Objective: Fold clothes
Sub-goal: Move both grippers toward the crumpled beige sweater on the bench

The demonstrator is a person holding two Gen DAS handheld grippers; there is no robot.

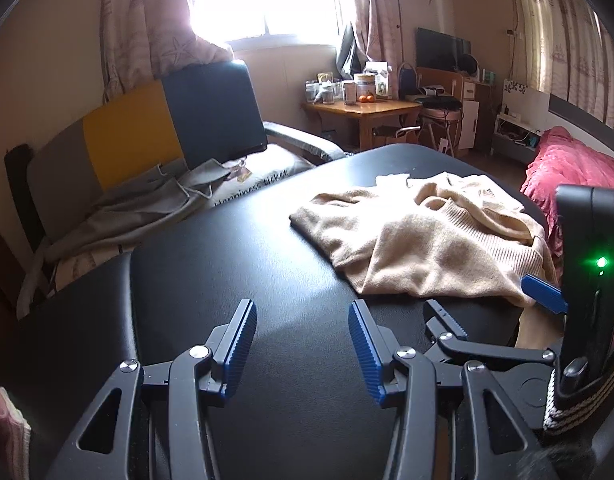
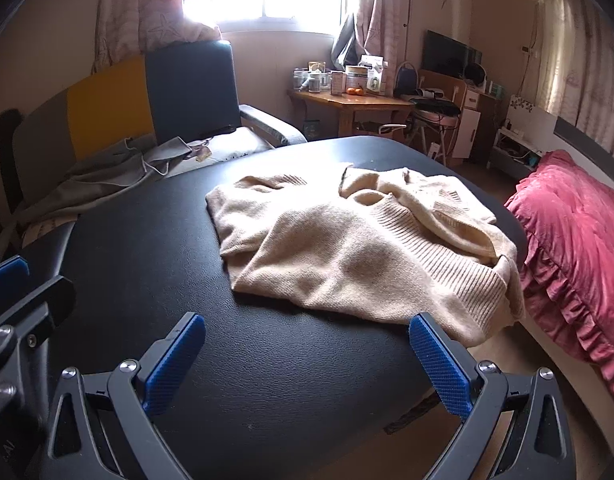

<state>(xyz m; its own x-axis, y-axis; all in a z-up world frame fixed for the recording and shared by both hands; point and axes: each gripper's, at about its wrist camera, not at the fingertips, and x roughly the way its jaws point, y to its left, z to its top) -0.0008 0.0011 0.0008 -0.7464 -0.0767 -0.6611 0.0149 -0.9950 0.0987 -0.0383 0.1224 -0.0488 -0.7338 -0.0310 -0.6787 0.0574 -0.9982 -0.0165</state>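
Sweater (image 2: 359, 248) hem partly behind right tool (image 2: 307, 344)

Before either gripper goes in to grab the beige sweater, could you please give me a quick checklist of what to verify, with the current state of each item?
1. Left gripper open and holding nothing: ok.
2. Right gripper open and holding nothing: ok.
3. Beige sweater lying flat for folding: not ok, it is rumpled, with layers overlapping.
4. Sweater fully on the black table: not ok, its near right corner hangs over the edge.
5. Table surface between the grippers and the sweater free of other things: ok.
6. Where the sleeves lie: cannot tell, the folds hide them.
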